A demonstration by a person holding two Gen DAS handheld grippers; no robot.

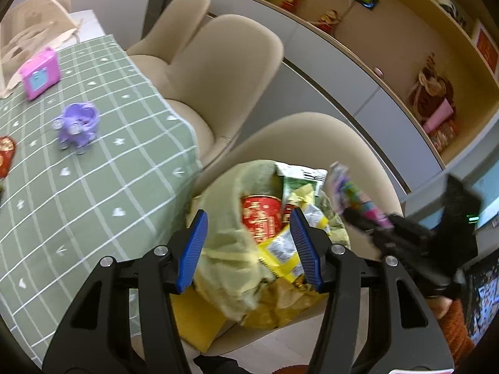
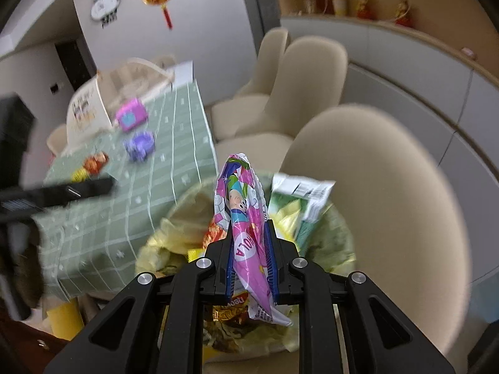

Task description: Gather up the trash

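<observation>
The right hand-held gripper point(image 2: 252, 258) is clamped on a pink crinkly foil snack wrapper point(image 2: 246, 215) above the yellow-green plastic trash bag point(image 2: 340, 233). The wrapper looks light, limp and slippery, best pinched mid-body. The left hand-held gripper point(image 1: 248, 251) hangs wide open, empty.

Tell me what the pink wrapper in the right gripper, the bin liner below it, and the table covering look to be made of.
Pink wrapper: thin glossy plastic film, judging by its shine, creases and printed cartoon. Bin liner: thin translucent yellow-green plastic, soft and crumpled, with a duller sheen. Table covering: probably woven fabric, matte green with a white grid, draping softly over the edge; coated cloth cannot be ruled out.
</observation>
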